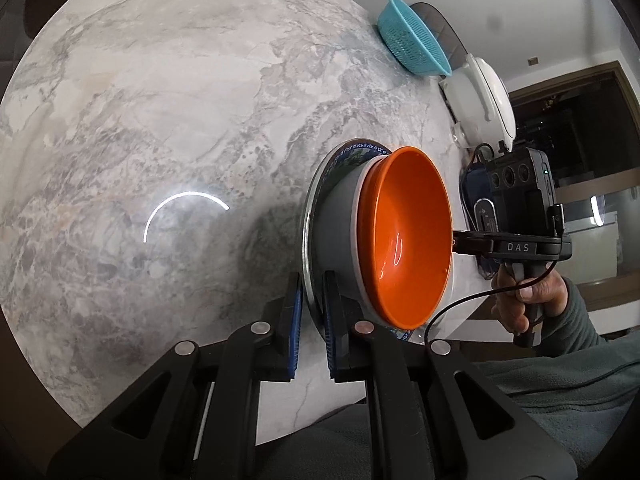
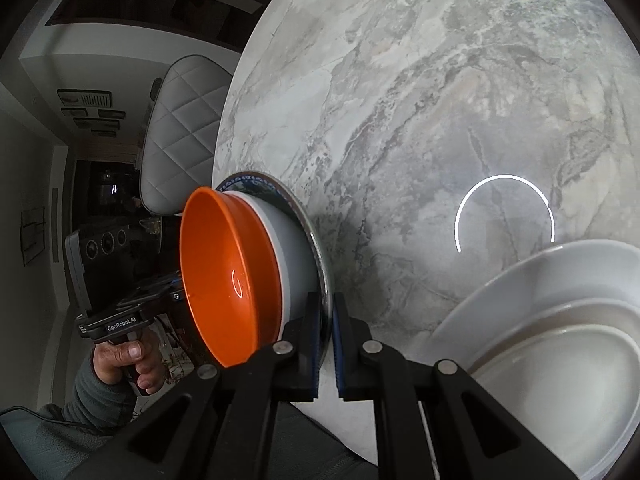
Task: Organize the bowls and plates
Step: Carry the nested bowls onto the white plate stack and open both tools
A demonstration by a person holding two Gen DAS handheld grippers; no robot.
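While one orange bowl (image 1: 404, 236) sits nested in one grey bowl (image 1: 340, 232) on one blue-patterned plate (image 1: 310, 216), both grippers, left (image 1: 310, 328) and right (image 2: 326, 344), clamp its rim above the counter (image 1: 160, 100). Two white dishes (image 2: 560, 320) sit at 4 o'clock. Labels read "DAS" and "GenRobot.AI".

Orange bowl (image 1: 404, 236) nested in grey bowl (image 1: 344, 236); plate (image 1: 360, 152) with blue-and-white patterned rim; grey-veined marble table (image 1: 160, 120); turquoise perforated colander (image 1: 414, 36); white dishes (image 2: 560, 340); black grippers' blue pads (image 1: 295, 332).
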